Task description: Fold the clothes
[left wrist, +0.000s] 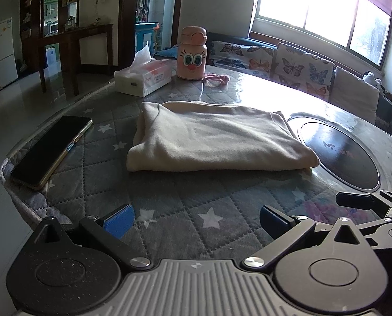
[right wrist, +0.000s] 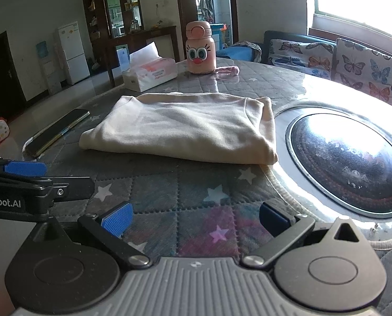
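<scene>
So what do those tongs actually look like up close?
Both are alike: a grey ribbed body in the middle, two black round pivot housings with silver screws, and black linkage arms ending in blue textured pads. The left tongs and right tongs match. White lettering ending in "Robot.AI" shows on the left one's side, seen from the right camera. No cables or sleeves are visible.

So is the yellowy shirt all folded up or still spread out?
Folded. The cream garment lies as a compact, thick rectangle on the quilted star table cover, with doubled layers showing along its near edge. Neither tool touches it.
</scene>
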A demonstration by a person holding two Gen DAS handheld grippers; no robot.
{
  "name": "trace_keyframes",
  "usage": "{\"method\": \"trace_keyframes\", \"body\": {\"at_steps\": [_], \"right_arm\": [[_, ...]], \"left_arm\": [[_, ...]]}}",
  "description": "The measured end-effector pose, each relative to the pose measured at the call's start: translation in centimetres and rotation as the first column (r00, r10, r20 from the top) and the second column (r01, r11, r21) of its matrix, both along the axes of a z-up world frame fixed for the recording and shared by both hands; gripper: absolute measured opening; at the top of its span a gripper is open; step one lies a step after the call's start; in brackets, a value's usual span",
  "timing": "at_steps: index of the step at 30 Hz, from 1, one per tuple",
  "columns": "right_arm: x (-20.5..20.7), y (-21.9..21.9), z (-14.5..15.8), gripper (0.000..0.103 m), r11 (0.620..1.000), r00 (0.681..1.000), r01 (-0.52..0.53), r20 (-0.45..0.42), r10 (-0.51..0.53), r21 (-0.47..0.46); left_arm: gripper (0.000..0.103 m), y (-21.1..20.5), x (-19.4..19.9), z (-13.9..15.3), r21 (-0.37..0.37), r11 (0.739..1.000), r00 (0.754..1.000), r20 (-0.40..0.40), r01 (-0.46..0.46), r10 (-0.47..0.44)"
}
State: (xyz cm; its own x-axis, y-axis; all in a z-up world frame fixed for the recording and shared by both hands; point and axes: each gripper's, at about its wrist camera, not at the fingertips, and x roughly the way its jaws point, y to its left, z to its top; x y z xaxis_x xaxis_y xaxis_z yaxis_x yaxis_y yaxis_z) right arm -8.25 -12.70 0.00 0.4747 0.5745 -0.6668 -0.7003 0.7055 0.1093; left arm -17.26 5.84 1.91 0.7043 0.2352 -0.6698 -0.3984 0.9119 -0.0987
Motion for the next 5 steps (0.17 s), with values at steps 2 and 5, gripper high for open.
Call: {"method": "trace_keyframes", "body": {"at_steps": [2, 5], "right_arm": [[-0.11, 0.01, 0.04, 0.103, 1.0, 1.0, -0.001, 0.0, 0.001, 0.001], [-0.25, 0.02, 0.15, 0.103, 1.0, 1.0, -0.003, 0.002, 0.003, 0.001]], "left_arm": [[0.103, -0.06, -0.12, 0.02, 0.003, 1.0, 1.0, 0.0, -0.005, 0.005], [0.103, -0.2, -0.38, 0.02, 0.001, 1.0, 1.0, 0.003, 0.0, 0.0]]}}
